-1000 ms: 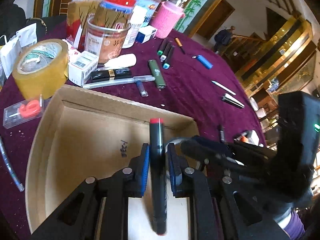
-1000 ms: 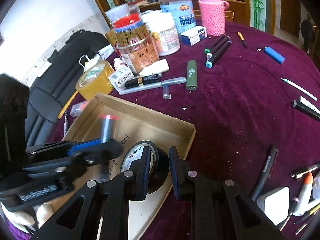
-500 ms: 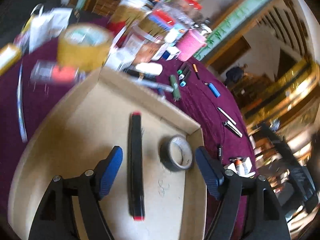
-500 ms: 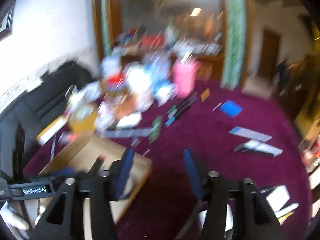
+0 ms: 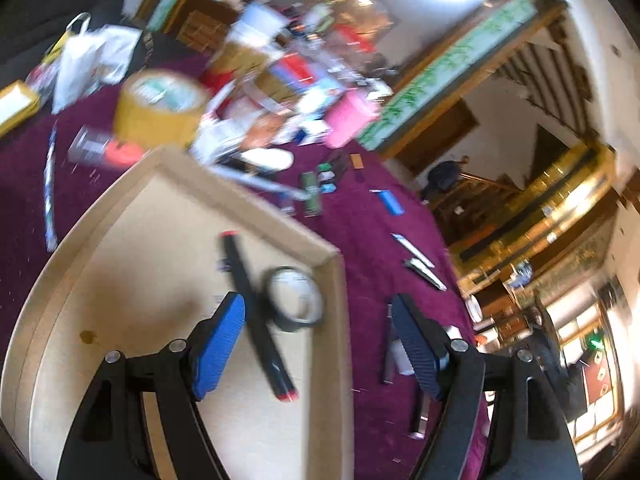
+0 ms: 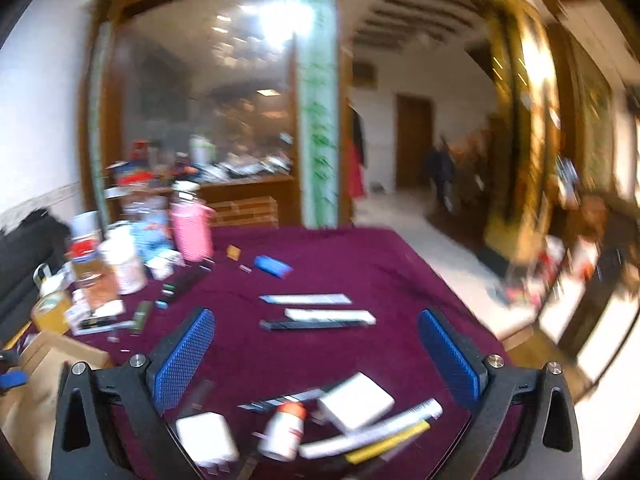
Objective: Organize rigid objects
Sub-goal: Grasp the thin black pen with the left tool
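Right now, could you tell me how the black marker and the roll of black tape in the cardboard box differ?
The black marker is long and thin with red ends, lying flat and slanted; the roll of black tape is a short ring lying on its side, hole facing up. The marker reaches mid-box, while the tape sits near the right wall of the cardboard box. Both are black and lie loose, touching or nearly so.

Tan cardboard box; black marker with 2 red ends; black tape roll; yellow tape roll; burgundy tablecloth; pink cup; blue lighter; blue cross-hatched pads.
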Available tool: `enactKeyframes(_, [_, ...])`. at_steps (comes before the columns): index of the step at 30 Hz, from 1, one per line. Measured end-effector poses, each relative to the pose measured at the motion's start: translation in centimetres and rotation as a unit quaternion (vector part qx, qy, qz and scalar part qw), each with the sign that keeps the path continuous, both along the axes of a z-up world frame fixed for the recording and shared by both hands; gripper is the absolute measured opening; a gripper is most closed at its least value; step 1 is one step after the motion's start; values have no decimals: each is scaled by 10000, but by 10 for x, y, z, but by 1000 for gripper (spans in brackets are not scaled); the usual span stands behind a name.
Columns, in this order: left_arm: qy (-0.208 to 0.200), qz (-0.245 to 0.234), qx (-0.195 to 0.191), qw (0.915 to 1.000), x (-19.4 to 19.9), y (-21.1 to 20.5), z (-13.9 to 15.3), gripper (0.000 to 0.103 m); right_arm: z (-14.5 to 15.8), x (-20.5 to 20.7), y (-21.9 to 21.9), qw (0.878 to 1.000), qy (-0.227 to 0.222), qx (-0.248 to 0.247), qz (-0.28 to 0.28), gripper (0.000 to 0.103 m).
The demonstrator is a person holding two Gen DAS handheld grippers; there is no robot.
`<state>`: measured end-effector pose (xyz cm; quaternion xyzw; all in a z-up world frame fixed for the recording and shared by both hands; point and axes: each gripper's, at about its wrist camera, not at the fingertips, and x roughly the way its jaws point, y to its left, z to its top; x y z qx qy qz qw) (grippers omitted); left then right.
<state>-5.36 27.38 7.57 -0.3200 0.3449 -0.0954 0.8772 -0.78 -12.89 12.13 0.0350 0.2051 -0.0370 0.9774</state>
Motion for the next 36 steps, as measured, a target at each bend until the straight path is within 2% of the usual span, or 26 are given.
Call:
enactKeyframes(4, [-118, -437, 375, 9983, -4, -45, 34, 89, -27, 17, -43, 9983, 328, 373, -311, 102])
enactKeyframes(8, [25, -951, 864, 9917, 1, -102, 44, 93, -56, 32, -62, 9974, 440, 238, -527, 102])
enactKeyframes(11, [222, -1273, 1067, 9859, 13, -141, 31, 93, -68, 35, -77, 9948, 737, 448, -544, 102])
enactKeyframes(16, [829, -1327, 1335, 9786, 41, -176, -9, 93, -73, 33, -86, 9930, 865, 642, -486, 102])
enactKeyframes(18, [1030, -1330, 1805, 9691, 47, -188, -24, 93, -74, 34, -87, 9924, 900, 731, -421, 102])
enactKeyframes(20, [1146, -1425, 2365, 9543, 51, -199, -35, 93, -74, 34, -87, 9920, 898, 805, -371, 102])
enactKeyframes(22, [1203, -1537, 2671, 9437, 53, -204, -40, 89, -73, 33, -88, 9916, 877, 896, -324, 102])
enactKeyframes(24, [1274, -1706, 2847, 9347, 55, -208, -41, 68, -72, 34, -89, 9909, 875, 985, -284, 102])
enactKeyframes(26, [1286, -1820, 3038, 9263, 58, -213, -42, 58, -72, 34, -90, 9896, 904, 1086, -259, 102])
enactKeyframes(28, [1269, -1917, 3247, 9174, 61, -221, -44, 57, -72, 35, -92, 9881, 946, 1185, -248, 102])
enactKeyframes(32, [1393, -2132, 3174, 9134, 75, -234, -57, 57, -73, 35, -96, 9865, 959, 1290, -309, 102])
enactKeyframes(35, [1267, -2135, 3491, 9036, 83, -245, -64, 55, -75, 37, -98, 9852, 1031, 1326, -334, 102])
enactKeyframes(36, [1195, -2188, 3481, 9037, 82, -247, -63, 41, -75, 37, -98, 9852, 1045, 1316, -344, 102])
